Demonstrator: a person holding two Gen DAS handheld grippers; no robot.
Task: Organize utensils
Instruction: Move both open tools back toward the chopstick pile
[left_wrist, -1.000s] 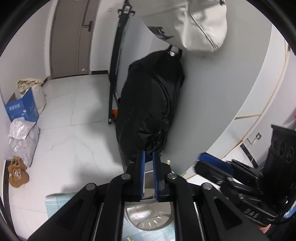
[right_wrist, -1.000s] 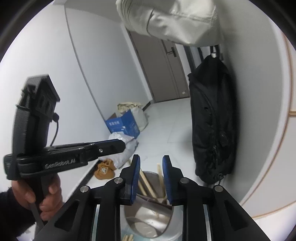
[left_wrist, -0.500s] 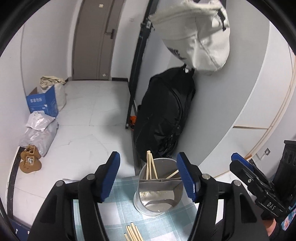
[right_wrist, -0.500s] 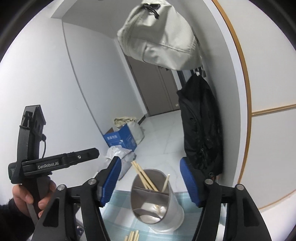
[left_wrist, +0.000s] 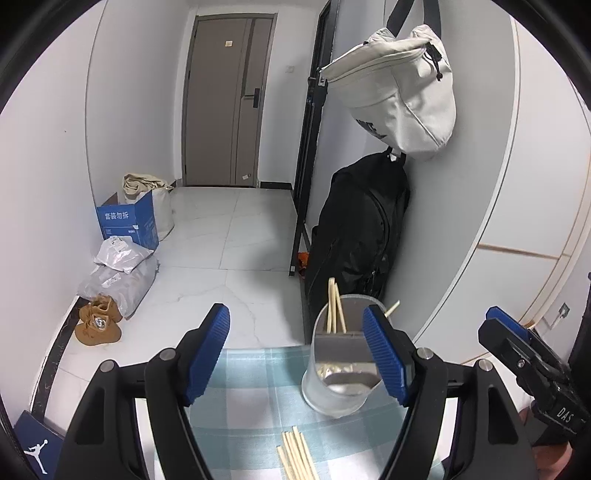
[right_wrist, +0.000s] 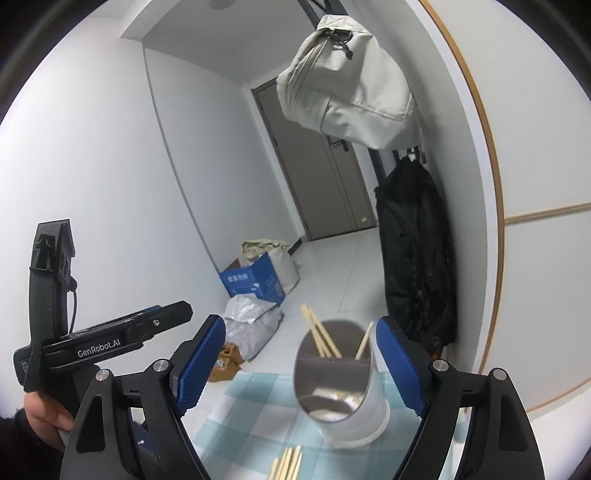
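Both grippers have backed away from the metal cup (left_wrist: 341, 363) since a second ago, when each was nearly shut with its tips right over the cup's mouth. Now the left gripper (left_wrist: 295, 354) stands wide and its jaws are opening, with nothing pressed between the blue pads; the cup only shows behind its right-hand pad. The right gripper (right_wrist: 301, 363) is likewise spread and opening, the cup seen in the gap but untouched. My reading is that a batch of chopsticks has just been dropped in and both tools are free for the next pick.

The cup stands upright on the blue checked cloth (left_wrist: 255, 376), at about 2 o'clock from the middle of the left view and at 5 o'clock in the right view. It is shiny, with a slanted open mouth and a divider inside. Two pale chopsticks (left_wrist: 334, 308) lean together at the cup's 11 o'clock rim, and a single one (left_wrist: 391, 307) pokes out at 2 o'clock.

More loose chopsticks (left_wrist: 295, 458) lie in a tight bundle on the cloth at 6 o'clock from the cup, near it but apart. Those look like the work left to do.
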